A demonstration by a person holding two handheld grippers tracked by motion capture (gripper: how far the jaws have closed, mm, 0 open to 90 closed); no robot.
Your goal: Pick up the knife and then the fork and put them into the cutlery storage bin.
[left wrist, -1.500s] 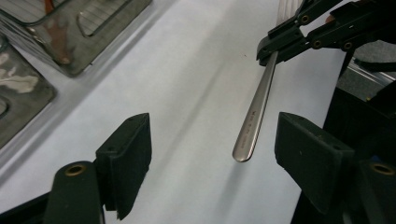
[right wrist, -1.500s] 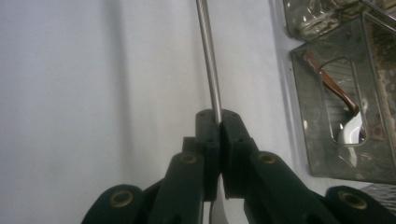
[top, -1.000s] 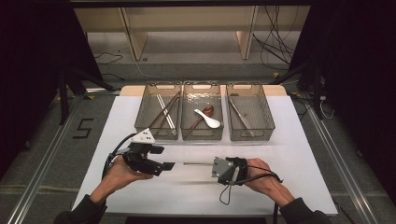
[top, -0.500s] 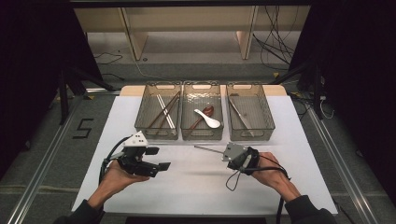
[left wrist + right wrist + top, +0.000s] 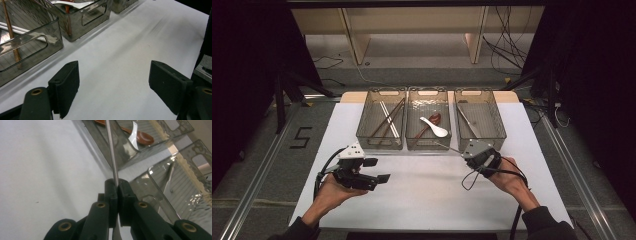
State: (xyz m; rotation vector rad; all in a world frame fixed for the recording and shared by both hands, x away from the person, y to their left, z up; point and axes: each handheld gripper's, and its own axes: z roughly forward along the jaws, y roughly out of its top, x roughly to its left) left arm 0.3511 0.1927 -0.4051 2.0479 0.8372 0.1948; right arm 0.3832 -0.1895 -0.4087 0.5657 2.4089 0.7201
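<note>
Slim, smooth metal utensil (image 5: 111, 152) clamped between closed black pads of right gripper (image 5: 468, 151), long axis aimed toward ten o'clock over front rim of middle clear ribbed plastic bin (image 5: 428, 145), left gripper (image 5: 113, 85) held wide open above matte white table (image 5: 432, 190), nothing gripped

A white rectangular table (image 5: 427, 200) is standing on grey floor (image 5: 262, 160); pale wooden shelving (image 5: 412, 25) and black cables (image 5: 507, 40) are sitting behind, dim darkness flanking.

Lab recording bay: white worktop (image 5: 422, 200), floor rails (image 5: 252, 200), taped floor number (image 5: 301, 137) at left, loose cables (image 5: 507, 45) far right, dark curtained sides.
</note>
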